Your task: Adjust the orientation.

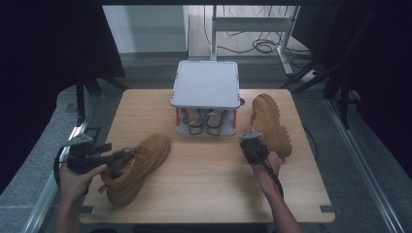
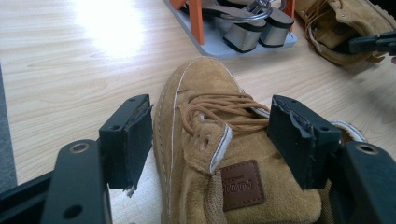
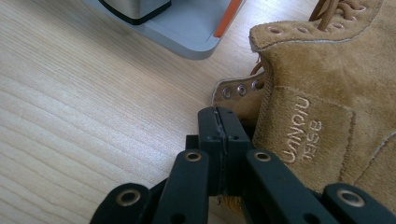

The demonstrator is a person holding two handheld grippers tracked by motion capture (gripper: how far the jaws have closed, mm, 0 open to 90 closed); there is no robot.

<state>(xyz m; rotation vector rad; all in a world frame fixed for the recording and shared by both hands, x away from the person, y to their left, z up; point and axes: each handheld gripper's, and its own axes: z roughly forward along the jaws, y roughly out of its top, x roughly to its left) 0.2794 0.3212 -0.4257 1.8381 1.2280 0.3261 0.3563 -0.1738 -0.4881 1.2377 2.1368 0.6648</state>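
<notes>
A tan suede lace-up boot (image 1: 138,165) (image 2: 196,79) lies at the table's front left, toe pointing away. My left gripper (image 1: 116,153) (image 2: 210,121) stands open with the boot's ankle and laces between its pads; a sliver of table shows between the left pad and the suede. The matching boot (image 1: 269,121) (image 3: 327,70) (image 2: 336,23) lies on its side at the right. My right gripper (image 1: 248,137) (image 3: 219,114) is shut, its pads pressed together at the edge of that boot's collar by the eyelets. I see nothing between the pads.
A grey two-level shoe rack (image 1: 206,85) (image 3: 187,32) with orange posts stands at the middle back of the wooden table (image 1: 209,184). Silver block-heel sandals (image 1: 204,121) (image 2: 254,30) sit on its lower shelf. Dark curtains flank the table; a desk frame and cables stand behind.
</notes>
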